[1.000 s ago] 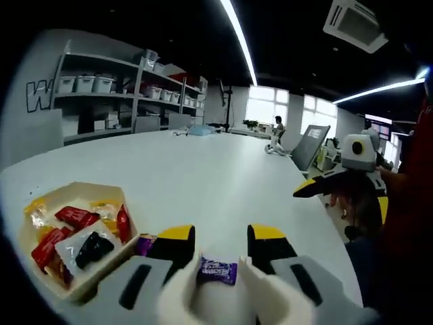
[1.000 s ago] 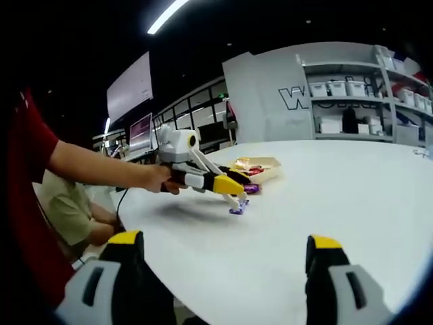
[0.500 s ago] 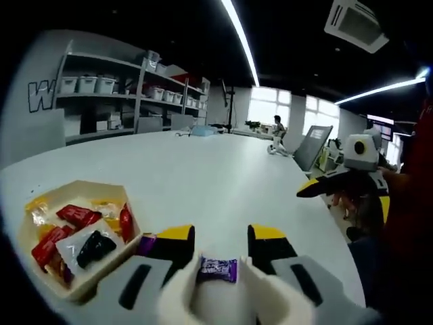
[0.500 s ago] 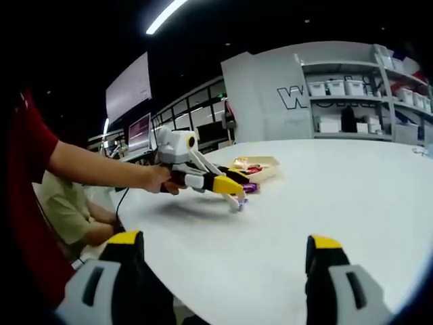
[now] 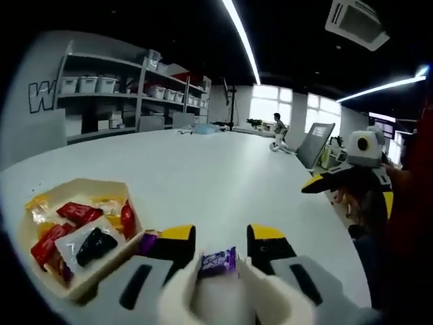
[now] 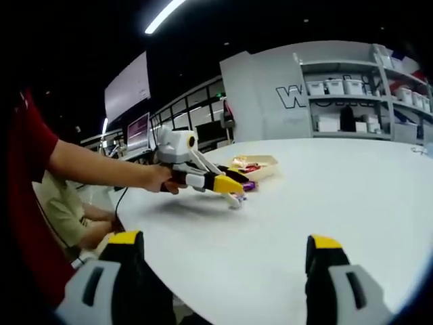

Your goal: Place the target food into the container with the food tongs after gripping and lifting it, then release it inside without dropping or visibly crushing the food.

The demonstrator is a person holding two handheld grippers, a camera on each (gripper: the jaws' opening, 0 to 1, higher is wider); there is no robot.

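The white surface (image 5: 223,169) runs away toward shelves (image 5: 115,88) at 11 o'clock in the left gripper view. On it, at 9 o'clock from the left tongs (image 5: 215,261), sits the container (image 5: 125,186), a shallow beige tray already holding red, yellow and black wrapped snacks. A second purple candy (image 5: 147,242) lies just beside the container's near corner, against the left-hand jaw. The left tongs are closed narrow on a purple wrapped candy (image 5: 218,261), pinched between the white tips, its long axis running across from jaw to jaw, slightly tilted. In the right gripper view those tongs hang just above the surface with the container just beyond them at 1 o'clock. So the carry runs to 9 o'clock, and only the container's rim and the loose candy lie near that path. The right tongs (image 6: 220,254) gape wide and empty, well apart from the container, so the left hand is far nearer.
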